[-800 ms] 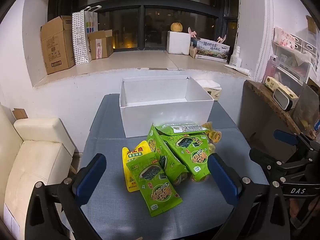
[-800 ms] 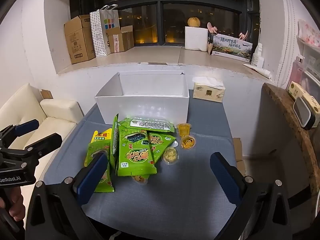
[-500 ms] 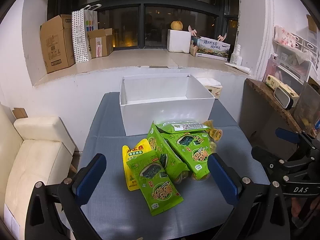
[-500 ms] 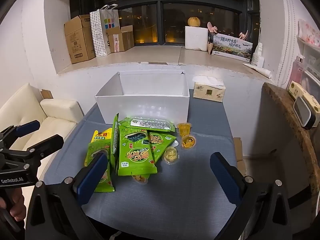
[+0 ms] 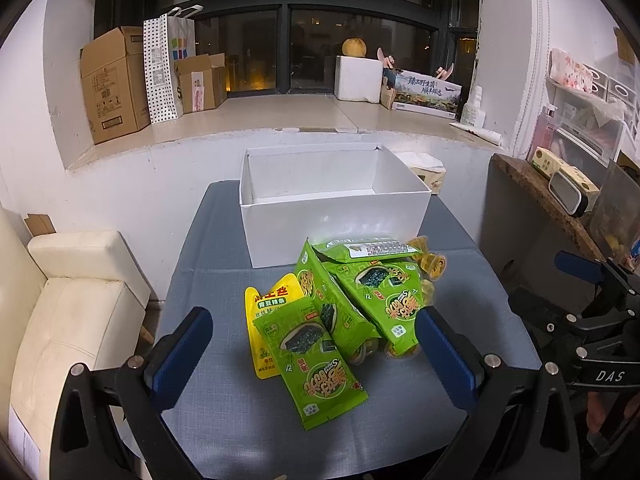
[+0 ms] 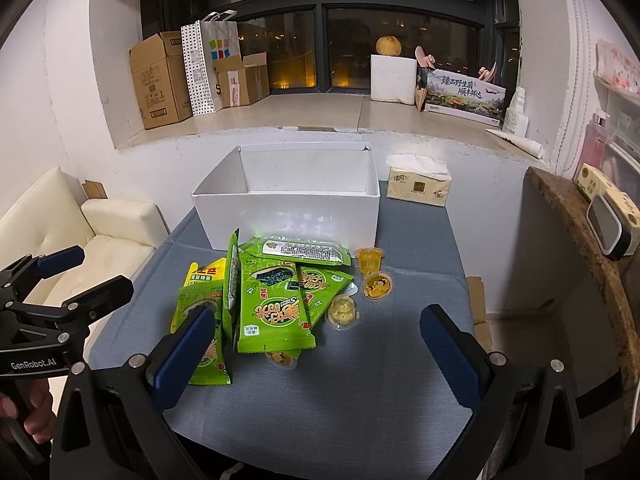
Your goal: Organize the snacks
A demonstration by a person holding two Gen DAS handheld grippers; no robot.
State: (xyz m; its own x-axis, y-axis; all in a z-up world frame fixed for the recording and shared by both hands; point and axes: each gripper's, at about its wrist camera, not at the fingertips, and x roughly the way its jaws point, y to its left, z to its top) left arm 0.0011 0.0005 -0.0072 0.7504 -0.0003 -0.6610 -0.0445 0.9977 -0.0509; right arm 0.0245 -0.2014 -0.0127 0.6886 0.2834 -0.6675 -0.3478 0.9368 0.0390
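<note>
Altogether four green snack packets (image 6: 275, 312) and one yellow packet (image 5: 269, 304) lie heaped on the bench (image 6: 360, 392), just before one empty white box (image 6: 292, 204). At least four jelly cups (image 6: 378, 285) sit beside the heap. Left tool (image 5: 314, 354) and right tool (image 6: 318, 354) hover, both spread wide, pinching nothing.

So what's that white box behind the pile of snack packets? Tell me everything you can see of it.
The white box is a plain, open-topped rectangular carton, seemingly thin card, smooth and unprinted. It stands upright at the far end of the grey-blue table, its long front wall facing the cameras. What shows of the inside is bare white; its floor is mostly hidden. The topmost green packet lies right at its front wall, though I cannot tell whether they touch. A tissue pack sits apart to its right.
</note>
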